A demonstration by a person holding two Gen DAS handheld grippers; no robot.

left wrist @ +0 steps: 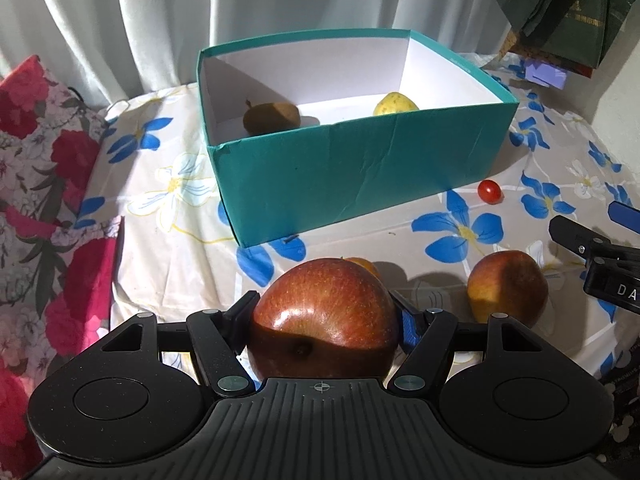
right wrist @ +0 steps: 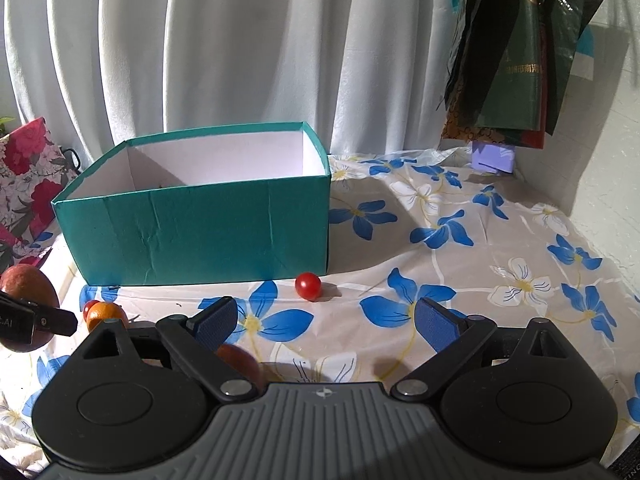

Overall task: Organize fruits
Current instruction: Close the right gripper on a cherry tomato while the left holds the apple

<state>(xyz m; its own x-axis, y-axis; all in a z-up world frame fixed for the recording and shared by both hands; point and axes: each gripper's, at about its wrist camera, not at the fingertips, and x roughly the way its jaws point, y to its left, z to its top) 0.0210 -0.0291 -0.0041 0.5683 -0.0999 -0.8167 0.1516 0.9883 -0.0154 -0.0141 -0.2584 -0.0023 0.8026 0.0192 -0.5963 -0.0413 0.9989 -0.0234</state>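
Note:
My left gripper (left wrist: 324,302) is shut on a large red apple (left wrist: 324,312), lifted just above the flowered tablecloth (left wrist: 168,240). That apple (right wrist: 24,284) also shows at the left edge of the right wrist view. Behind it stands a teal box (left wrist: 360,168), open at the top, with a brown pear (left wrist: 272,118) and a yellow pear (left wrist: 394,104) inside. A second apple (left wrist: 506,288), an orange (right wrist: 106,314) and a cherry tomato (right wrist: 308,286) lie on the cloth. My right gripper (right wrist: 324,320) is open and holds nothing, low over the cloth beside the second apple (right wrist: 240,362).
White curtains (right wrist: 240,60) hang behind the table. A red floral bag (left wrist: 44,184) stands at the left edge. Dark bags (right wrist: 520,60) hang at the back right above a small purple box (right wrist: 494,158). A wall (right wrist: 608,160) bounds the right side.

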